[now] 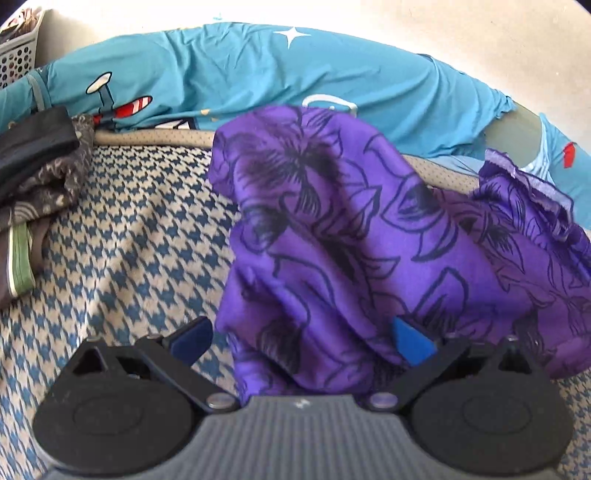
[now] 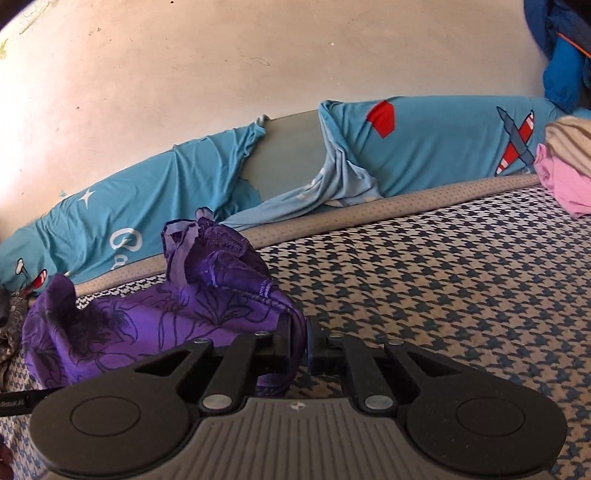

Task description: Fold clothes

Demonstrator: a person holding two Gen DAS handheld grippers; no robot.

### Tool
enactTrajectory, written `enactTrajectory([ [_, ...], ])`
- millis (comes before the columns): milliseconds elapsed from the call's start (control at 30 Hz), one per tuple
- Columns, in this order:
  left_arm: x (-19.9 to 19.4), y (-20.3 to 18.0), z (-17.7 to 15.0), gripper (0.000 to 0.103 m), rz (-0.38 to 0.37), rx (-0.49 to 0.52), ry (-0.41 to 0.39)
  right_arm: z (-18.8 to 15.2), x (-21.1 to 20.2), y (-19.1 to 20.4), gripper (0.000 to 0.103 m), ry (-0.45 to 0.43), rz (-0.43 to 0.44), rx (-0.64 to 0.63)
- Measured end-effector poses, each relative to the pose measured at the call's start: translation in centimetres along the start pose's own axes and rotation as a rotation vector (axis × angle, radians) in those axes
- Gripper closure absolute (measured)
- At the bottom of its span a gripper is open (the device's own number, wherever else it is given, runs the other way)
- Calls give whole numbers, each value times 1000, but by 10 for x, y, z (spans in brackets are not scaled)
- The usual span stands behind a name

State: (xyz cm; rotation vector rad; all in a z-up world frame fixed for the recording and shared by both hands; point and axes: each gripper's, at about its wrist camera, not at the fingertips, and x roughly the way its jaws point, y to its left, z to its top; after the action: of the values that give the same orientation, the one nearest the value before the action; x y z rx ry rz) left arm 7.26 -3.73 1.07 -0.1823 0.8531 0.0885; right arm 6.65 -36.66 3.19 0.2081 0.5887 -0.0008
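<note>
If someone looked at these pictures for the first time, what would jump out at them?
The purple garment printed with dark flowers, bunched on the blue-and-cream houndstooth bed cover. The right gripper is shut on its gathered hem, while the left gripper stands open with the cloth between its fingers. Behind, a turquoise airplane-print sheet lies along the wall.

No legible words, brand names or numbers anywhere. Pale looping letters printed on turquoise cover (image 2: 122, 236) along far wall, too distorted to read. Same cover carries printed signs only: white four-point star (image 1: 293, 35), red-and-white striped plane motif (image 2: 515, 144). Small white star mark on grey gripper housing (image 2: 296, 406).
</note>
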Motion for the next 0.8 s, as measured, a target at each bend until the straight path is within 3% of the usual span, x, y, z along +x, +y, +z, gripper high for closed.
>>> enactTrajectory([
  [133, 2, 3, -14, 0, -33, -5, 67, -4, 0, -9, 97, 37, -86, 20],
  [200, 7, 6, -23, 0, -36, -33, 111, -7, 2, -25, 97, 78, -94, 89],
  [233, 9, 8, -28, 0, -36, -48, 130, -8, 2, -35, 97, 97, -86, 134],
  [367, 0, -5, -41, 0, 10, 48, 88, -12, -3, -60, 95, 112, -10, 263],
  [533, -10, -18, -73, 0, 73, 170, 31, -7, -12, -57, 89, 75, 126, 273],
  [700, -23, -9, -90, 0, 59, 160, 6, -6, -16, -43, 51, 56, 334, 259],
  [800, -27, -5, -95, 0, 59, 162, 0, -8, -18, -32, 40, 48, 419, 228],
])
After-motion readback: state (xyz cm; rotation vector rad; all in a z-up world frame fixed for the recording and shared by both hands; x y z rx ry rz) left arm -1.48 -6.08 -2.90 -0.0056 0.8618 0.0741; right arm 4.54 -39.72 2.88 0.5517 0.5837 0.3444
